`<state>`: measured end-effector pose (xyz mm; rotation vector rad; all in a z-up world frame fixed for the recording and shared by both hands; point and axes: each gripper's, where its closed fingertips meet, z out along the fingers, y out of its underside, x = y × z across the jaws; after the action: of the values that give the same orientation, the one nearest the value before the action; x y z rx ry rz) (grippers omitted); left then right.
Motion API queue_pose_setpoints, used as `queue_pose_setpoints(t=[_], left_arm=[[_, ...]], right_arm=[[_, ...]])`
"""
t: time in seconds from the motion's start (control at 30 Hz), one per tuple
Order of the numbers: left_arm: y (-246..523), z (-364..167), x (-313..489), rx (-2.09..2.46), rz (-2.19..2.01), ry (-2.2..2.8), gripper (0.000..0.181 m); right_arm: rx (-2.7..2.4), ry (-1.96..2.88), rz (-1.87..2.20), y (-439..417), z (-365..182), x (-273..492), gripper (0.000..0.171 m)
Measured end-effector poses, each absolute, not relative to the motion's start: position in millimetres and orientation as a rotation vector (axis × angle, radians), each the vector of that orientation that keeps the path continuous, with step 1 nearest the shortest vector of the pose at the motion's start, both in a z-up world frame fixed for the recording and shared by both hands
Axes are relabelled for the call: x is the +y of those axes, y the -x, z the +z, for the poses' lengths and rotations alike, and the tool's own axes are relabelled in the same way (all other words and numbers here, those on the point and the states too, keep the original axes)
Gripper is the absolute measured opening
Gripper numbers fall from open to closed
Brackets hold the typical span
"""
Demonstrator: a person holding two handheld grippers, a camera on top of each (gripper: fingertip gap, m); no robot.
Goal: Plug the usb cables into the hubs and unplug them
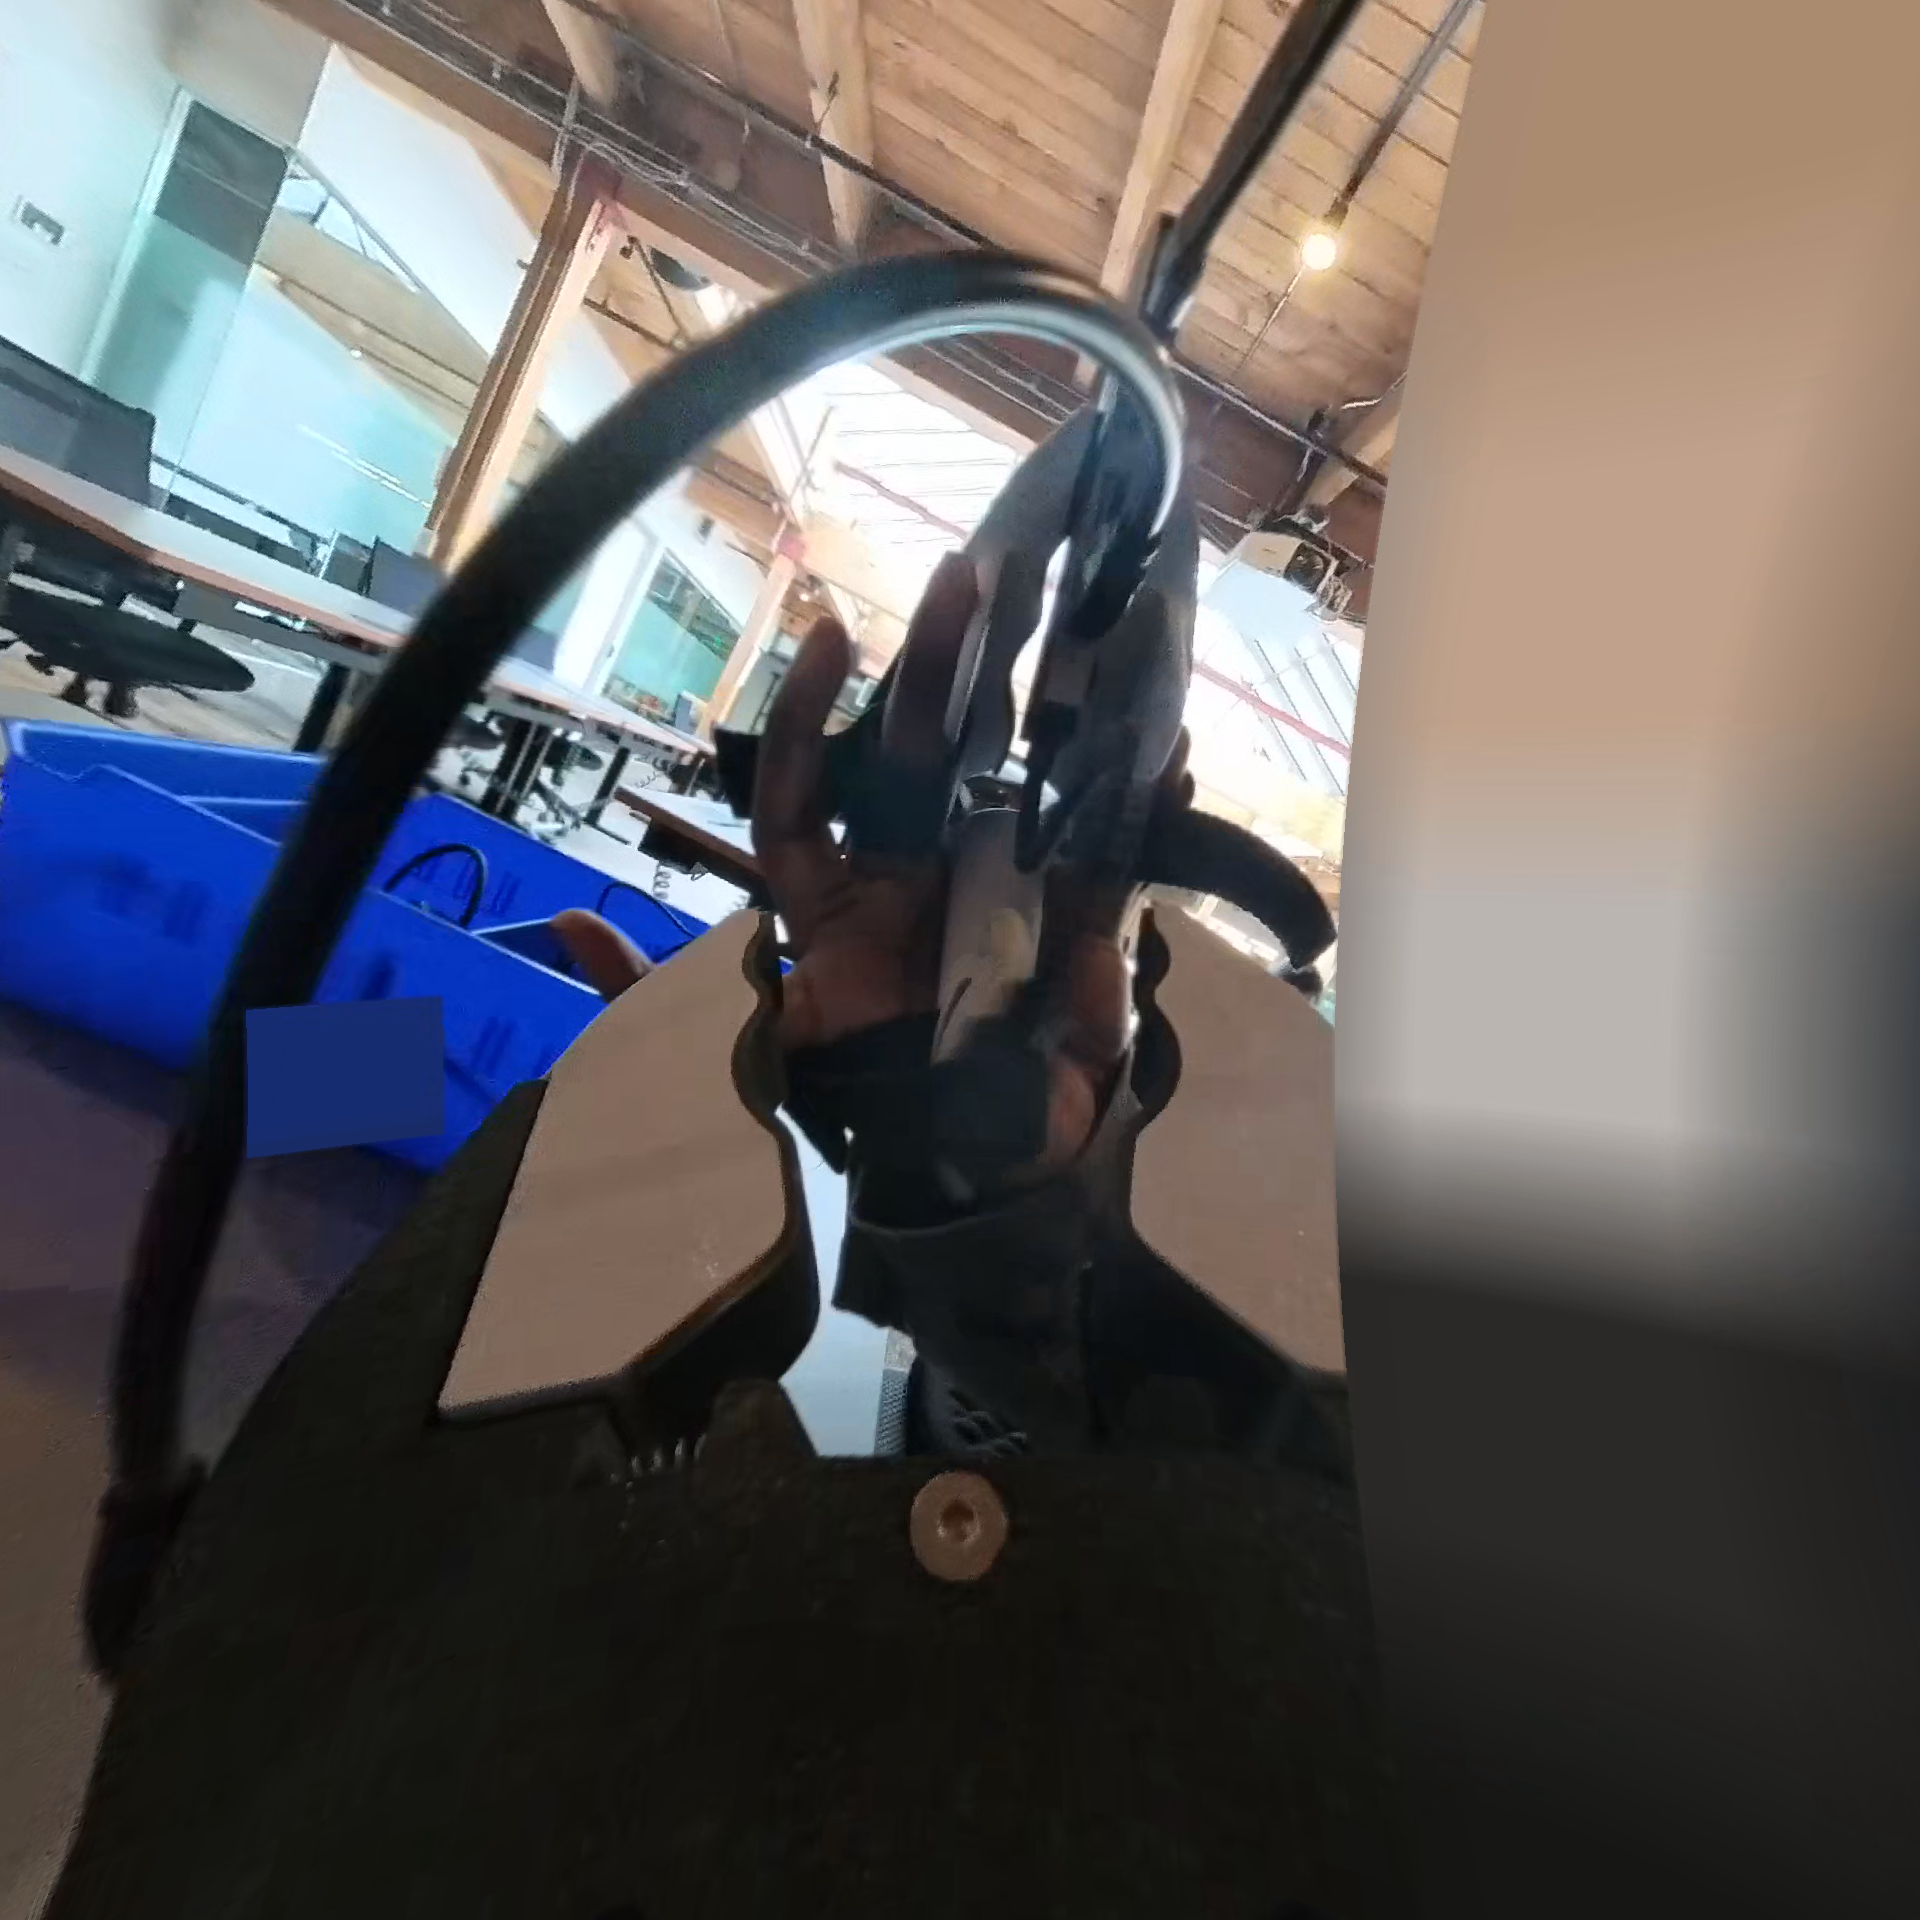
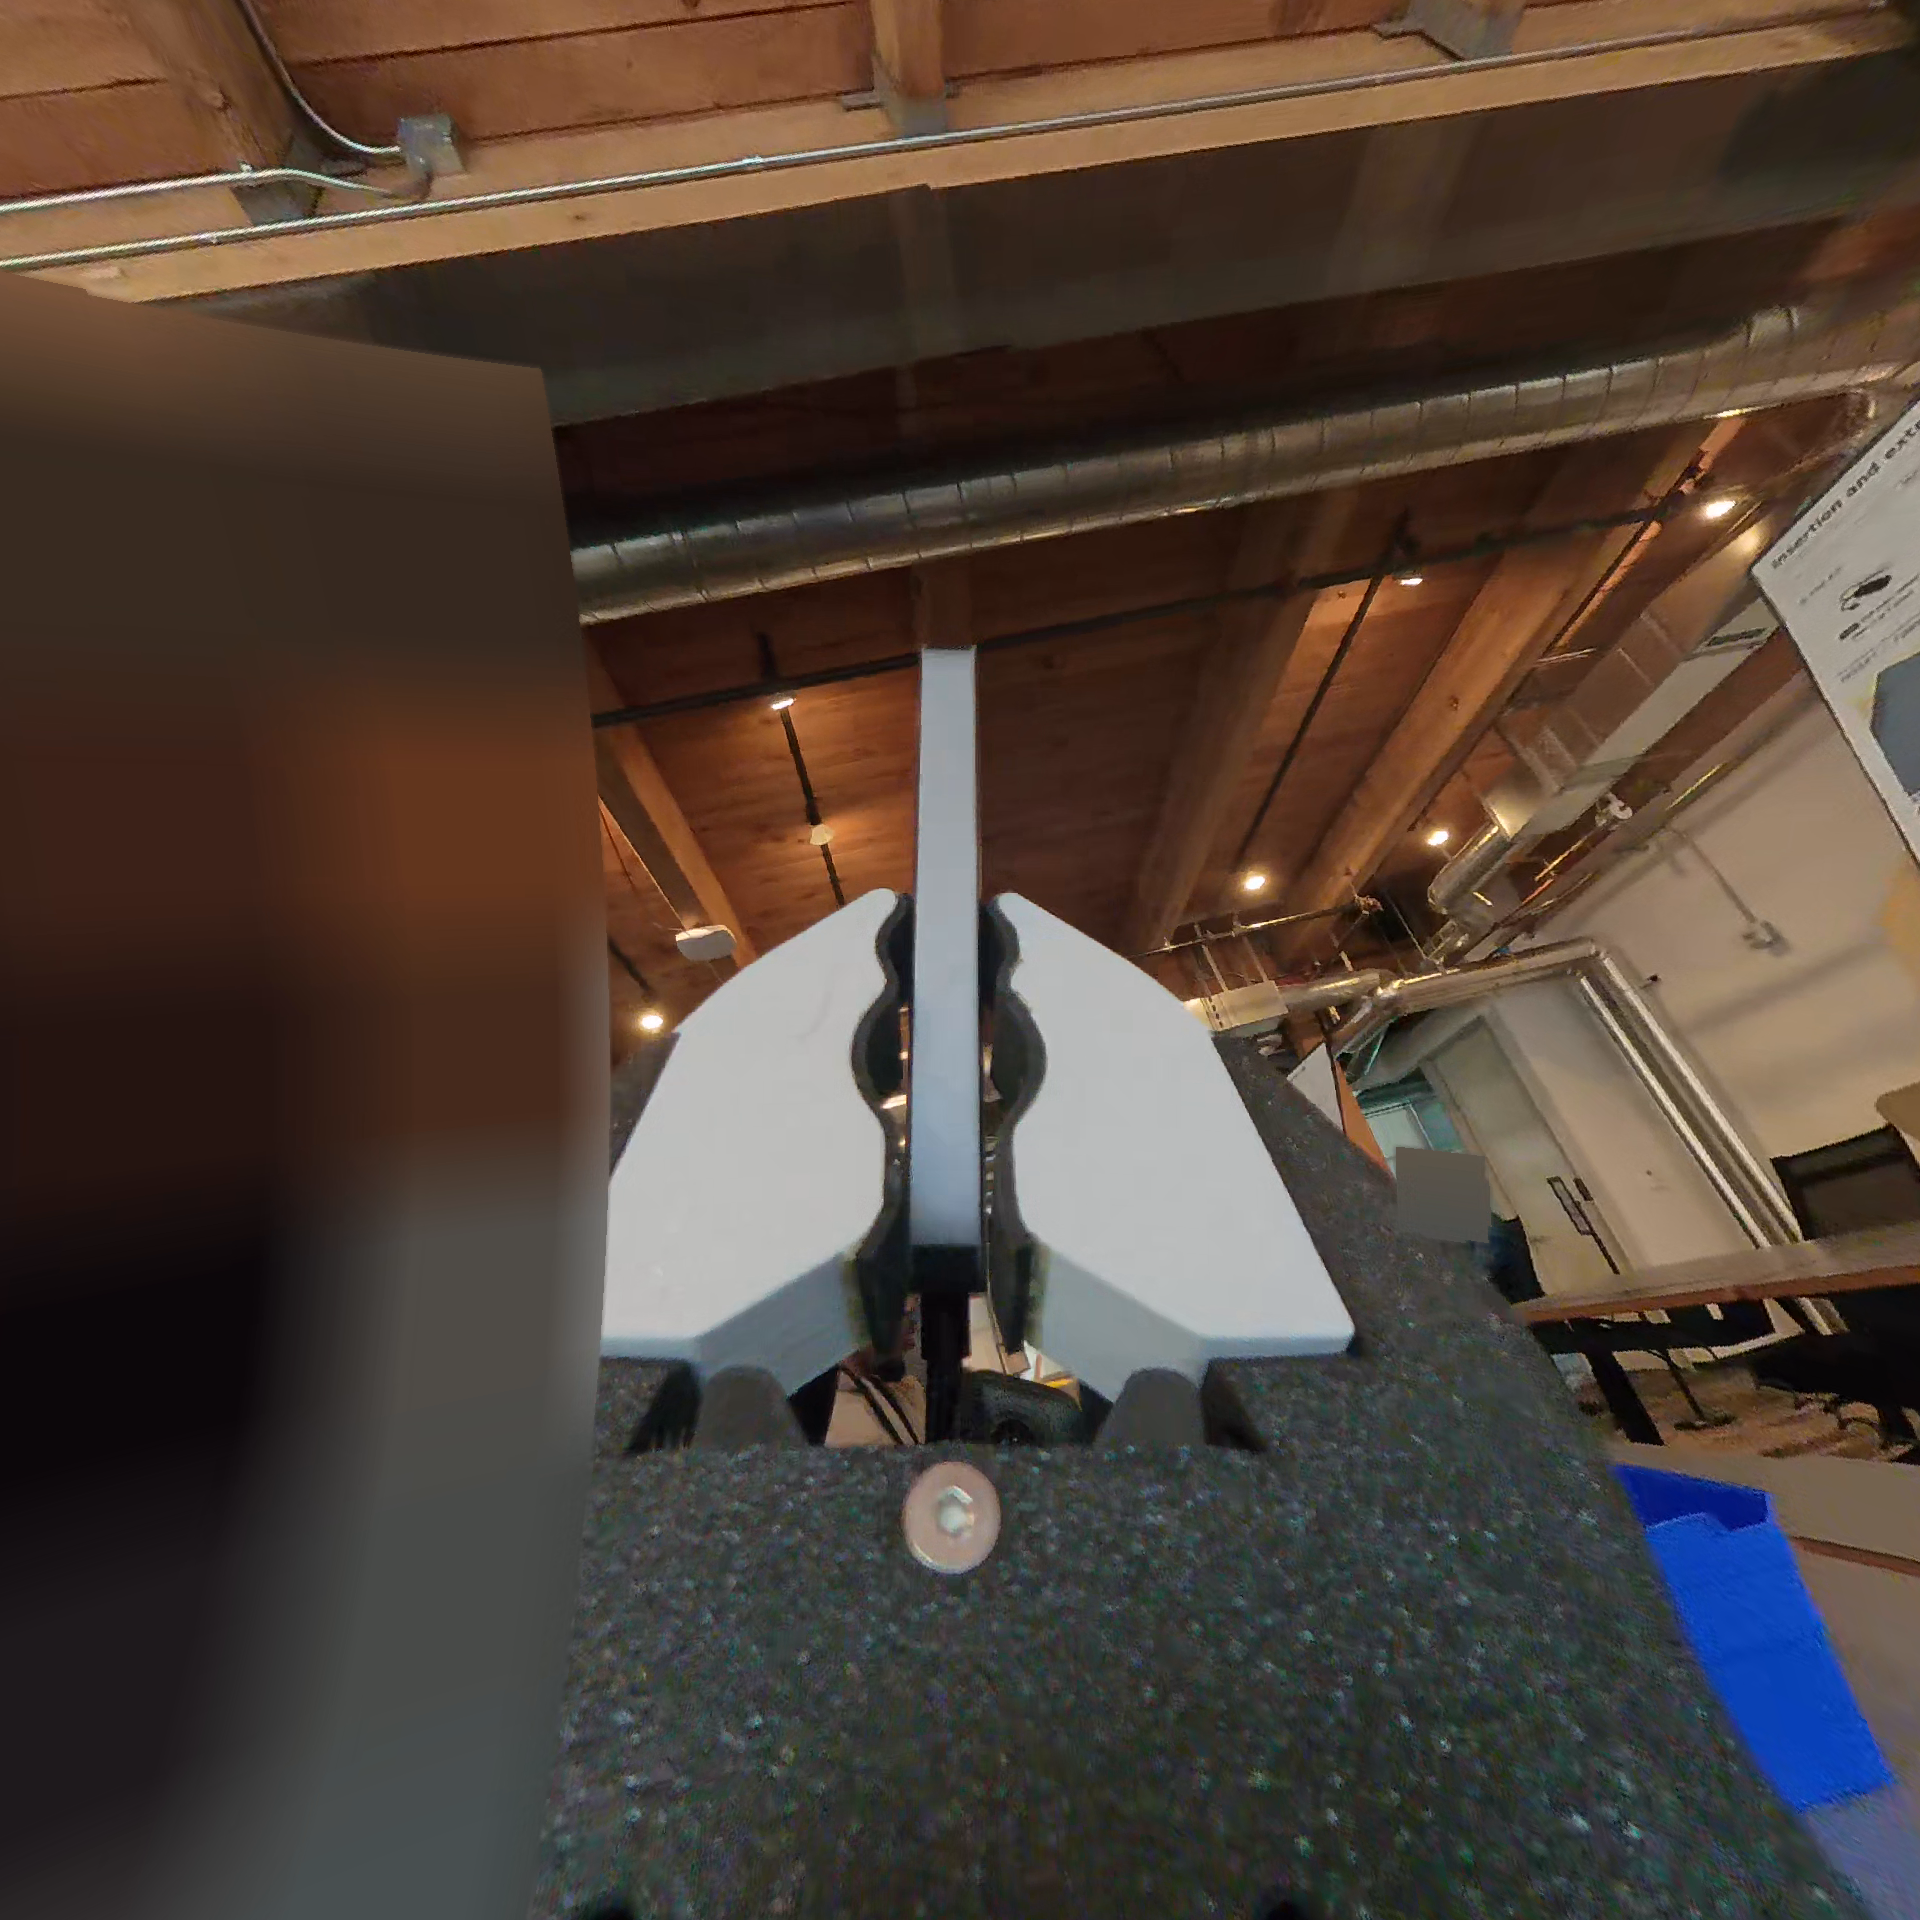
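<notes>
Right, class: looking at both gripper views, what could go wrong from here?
1. The white hub sticks far past the right gripper, which clamps only its lower part; pushing a plug in could tip it or make it slip.
2. The black cable loops wide beside the open left gripper and could snag on it.

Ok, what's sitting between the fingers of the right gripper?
A thin white hub, edge-on, clamped by both fingers, with a black cable leaving its near end. The right wrist view shows it.
</notes>
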<state>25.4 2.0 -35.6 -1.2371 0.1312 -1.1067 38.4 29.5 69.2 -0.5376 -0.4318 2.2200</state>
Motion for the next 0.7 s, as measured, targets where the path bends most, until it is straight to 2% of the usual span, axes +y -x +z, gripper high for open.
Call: queue_pose_setpoints(t=[0.03,0.1,0.17,0.2,0.43,0.57,0.7], left_arm=[[-28,-34,1,0.135,-1.114,1.219,0.063],[-24,-25,-1,0.110,-1.100,1.141,0.045],[-14,-17,-4,0.101,-1.015,1.077,0.012],[-11,-15,-5,0.122,-0.955,1.071,0.005],[7,0,-26,0.359,-0.660,1.149,0.003],[25,0,-43,0.503,-0.648,1.257,0.003],[38,-3,-56,0.569,-0.624,1.303,0.004]], right_arm=[[-0.437,0.541,2.222,-36,68,27,0.012],[-0.446,0.556,2.231,-30,64,22,0.012],[-0.443,0.568,2.256,-24,60,19,0.011],[-0.441,0.583,2.263,-21,58,18,0.012],[-0.531,0.652,2.294,-6,48,19,0.013],[-0.829,0.713,2.283,3,39,8,0.031],[-0.986,0.764,2.156,9,28,4,0.017]])
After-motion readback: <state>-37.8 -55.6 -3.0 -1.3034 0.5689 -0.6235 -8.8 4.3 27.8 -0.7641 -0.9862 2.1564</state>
